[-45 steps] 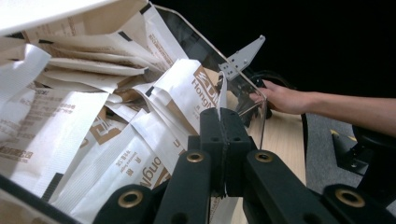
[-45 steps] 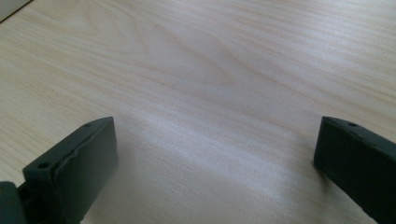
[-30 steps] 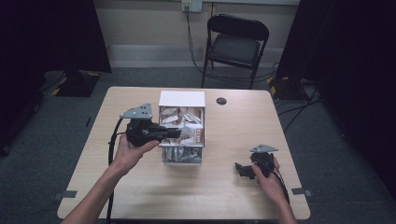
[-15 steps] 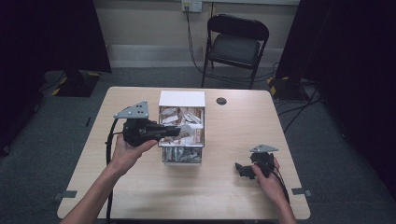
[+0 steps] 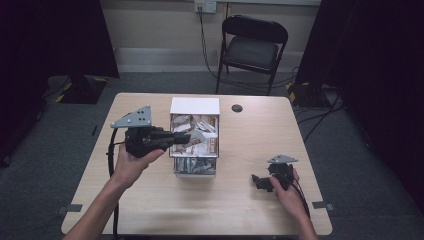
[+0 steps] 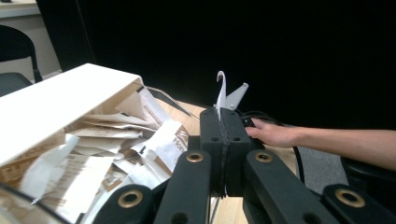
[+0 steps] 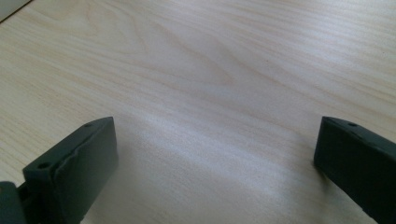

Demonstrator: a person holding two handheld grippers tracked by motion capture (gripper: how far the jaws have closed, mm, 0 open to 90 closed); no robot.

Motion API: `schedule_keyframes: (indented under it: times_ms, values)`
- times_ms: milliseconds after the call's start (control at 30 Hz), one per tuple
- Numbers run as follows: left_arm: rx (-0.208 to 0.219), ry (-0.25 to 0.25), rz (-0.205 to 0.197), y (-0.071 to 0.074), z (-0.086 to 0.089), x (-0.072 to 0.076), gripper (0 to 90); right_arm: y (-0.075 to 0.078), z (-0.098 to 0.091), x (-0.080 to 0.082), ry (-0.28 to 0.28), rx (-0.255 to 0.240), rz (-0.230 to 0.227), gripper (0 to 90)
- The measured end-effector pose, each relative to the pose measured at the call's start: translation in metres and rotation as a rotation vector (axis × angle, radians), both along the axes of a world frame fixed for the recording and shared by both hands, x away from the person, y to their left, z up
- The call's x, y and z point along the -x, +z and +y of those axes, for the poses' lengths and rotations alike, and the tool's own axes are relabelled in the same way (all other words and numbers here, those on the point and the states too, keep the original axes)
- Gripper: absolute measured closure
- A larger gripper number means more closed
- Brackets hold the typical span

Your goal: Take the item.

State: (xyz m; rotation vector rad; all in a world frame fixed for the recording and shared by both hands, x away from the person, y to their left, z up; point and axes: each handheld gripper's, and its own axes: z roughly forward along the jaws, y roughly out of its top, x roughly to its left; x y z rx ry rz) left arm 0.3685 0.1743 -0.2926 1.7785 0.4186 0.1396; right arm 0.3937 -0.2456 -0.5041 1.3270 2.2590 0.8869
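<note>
A pale wooden table (image 5: 150, 210) stands on grey carpet. A white box (image 5: 194, 106) stuffed with paper packets (image 5: 200, 142) sits near its middle. A small dark round disc (image 5: 237, 108) lies beside the box, toward the far edge.

White box (image 5: 195, 106), brown-white packets (image 5: 197, 137) (pale woodgrain table (image 5: 150, 200)).

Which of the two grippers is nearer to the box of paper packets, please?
The left. The left gripper reaches over the box of paper packets from its left side, jaws shut on a white packet. The right gripper rests on the table, off to the box's right.
</note>
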Motion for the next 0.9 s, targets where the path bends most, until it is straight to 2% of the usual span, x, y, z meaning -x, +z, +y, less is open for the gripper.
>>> schedule_keyframes:
  times_ms: [400, 500, 567, 833, 900]
  values:
    - [0.04, 0.041, -0.026, 0.012, 0.023, 0.004, 90.0, 0.0, 0.0, 0.0, 0.0, 0.0, 0.0, 0.0]
    - [0.03, 0.049, -0.03, 0.015, 0.029, 0.003, 89.9, 0.0, 0.0, 0.0, 0.0, 0.0, 0.0, 0.0]
    - [0.048, 0.056, -0.027, 0.015, 0.031, 0.003, 89.9, 0.0, 0.0, 0.0, 0.0, 0.0, 0.0, 0.0]
    - [0.043, 0.074, -0.024, 0.019, 0.037, 0.008, 90.0, 0.0, 0.0, 0.0, 0.002, 0.002, -0.002, 0.0]
    - [0.017, 0.088, -0.022, 0.021, 0.04, 0.008, 90.0, 0.0, 0.0, 0.0, 0.001, 0.002, -0.002, 0.0]
